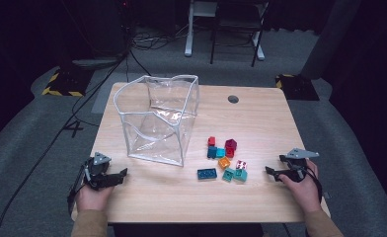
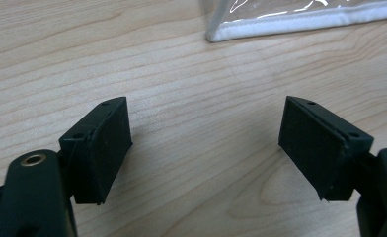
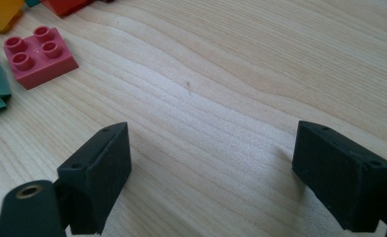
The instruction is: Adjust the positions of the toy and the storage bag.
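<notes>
A clear plastic bag with white piping stands open on the wooden table, left of centre. Several toy bricks lie to its right: a dark blue one, an orange one, teal ones, red ones and a pink one. My left gripper rests near the table's front left corner, open and empty; the bag's lower corner lies beyond its jaws. My right gripper sits at the front right, open and empty, with the pink brick off to its left.
A round cable hole is in the table's far side. Beyond the table are grey carpet, cables, a stand with yellow-black tape and white desk legs. Bare wood lies between the two grippers along the front edge.
</notes>
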Demonstrator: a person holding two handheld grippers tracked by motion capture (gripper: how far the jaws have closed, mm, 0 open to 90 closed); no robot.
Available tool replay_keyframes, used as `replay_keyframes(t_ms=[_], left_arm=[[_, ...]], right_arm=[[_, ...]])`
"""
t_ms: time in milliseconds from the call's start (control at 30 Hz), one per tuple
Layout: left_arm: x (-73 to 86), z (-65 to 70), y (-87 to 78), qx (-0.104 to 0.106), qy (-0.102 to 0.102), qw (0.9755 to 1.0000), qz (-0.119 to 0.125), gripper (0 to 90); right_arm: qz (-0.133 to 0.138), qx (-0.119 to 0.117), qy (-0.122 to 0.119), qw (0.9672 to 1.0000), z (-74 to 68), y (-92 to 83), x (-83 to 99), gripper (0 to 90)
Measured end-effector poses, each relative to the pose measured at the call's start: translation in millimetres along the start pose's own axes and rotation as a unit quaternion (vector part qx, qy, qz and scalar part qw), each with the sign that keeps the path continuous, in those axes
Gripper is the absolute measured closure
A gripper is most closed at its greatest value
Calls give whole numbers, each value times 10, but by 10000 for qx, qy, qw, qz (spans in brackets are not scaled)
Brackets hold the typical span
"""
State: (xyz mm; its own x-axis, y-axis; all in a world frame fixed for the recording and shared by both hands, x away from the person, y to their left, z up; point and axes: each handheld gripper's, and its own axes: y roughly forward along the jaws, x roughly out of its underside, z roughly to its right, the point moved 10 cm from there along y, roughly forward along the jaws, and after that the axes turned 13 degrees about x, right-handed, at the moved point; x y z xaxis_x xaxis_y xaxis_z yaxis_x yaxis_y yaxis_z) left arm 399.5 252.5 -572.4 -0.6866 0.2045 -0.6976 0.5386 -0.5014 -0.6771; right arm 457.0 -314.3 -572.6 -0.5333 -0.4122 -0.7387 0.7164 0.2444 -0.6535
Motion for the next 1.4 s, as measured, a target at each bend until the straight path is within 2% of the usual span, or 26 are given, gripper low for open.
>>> replay_keyframes(t_ms=[100,200,267,333,400,433,467,567,633,800,833,867,967,1067,1167,1300,1333,1400], left_arm=[[-89,41,-127,-86,92,9997,233,264],[-157,71,-294,-319,200,9986,383,285],[-185,85,-426,-452,168,9977,471,293],[-226,106,-586,-592,165,9956,713,294],[-247,128,-740,-784,145,9932,854,313],[-247,128,-740,-784,145,9932,854,314],[-252,164,-846,-916,206,9919,857,314],[-256,220,-915,-978,218,9921,756,310],[-284,258,-935,-918,232,9930,710,301],[-444,372,-976,-699,218,9939,823,272],[-444,372,-976,-699,218,9939,823,266],[-525,408,-980,-637,255,9939,862,264],[-634,443,-957,-580,305,9936,918,264],[-727,485,-905,-512,394,9935,937,266],[-799,492,-828,-516,463,9936,894,271],[-890,464,-730,-498,450,9931,965,262],[-890,464,-730,-498,450,9931,965,254],[-933,429,-631,-421,405,9939,933,254]], right_arm=[[-3,5,7,10000,-1,2,-2,155],[35,-3,17,10000,-4,-8,-16,240],[-10,-56,-10,10000,-14,-36,-21,284],[49,-147,41,9999,-35,-71,-54,278],[74,-156,40,9998,-43,-114,-84,279],[74,-156,40,9998,-43,-114,-84,279],[85,-176,-15,9998,-62,-161,-117,279],[200,-256,-42,9995,-122,-223,-205,279],[260,-300,-99,9992,-181,-255,-273,283],[408,-568,-301,9971,-418,-328,-477,325],[408,-568,-301,9971,-418,-328,-477,325],[481,-658,-344,9961,-526,-358,-584,344],[535,-826,-451,9941,-704,-399,-743,346],[612,-943,-562,9921,-871,-427,-902,353],[686,-1068,-573,9903,-1022,-443,-1056,354],[708,-1149,-624,9889,-1201,-426,-1229,354],[708,-1149,-624,9889,-1201,-426,-1229,354],[758,-1241,-587,9876,-1333,-388,-1342,370]])
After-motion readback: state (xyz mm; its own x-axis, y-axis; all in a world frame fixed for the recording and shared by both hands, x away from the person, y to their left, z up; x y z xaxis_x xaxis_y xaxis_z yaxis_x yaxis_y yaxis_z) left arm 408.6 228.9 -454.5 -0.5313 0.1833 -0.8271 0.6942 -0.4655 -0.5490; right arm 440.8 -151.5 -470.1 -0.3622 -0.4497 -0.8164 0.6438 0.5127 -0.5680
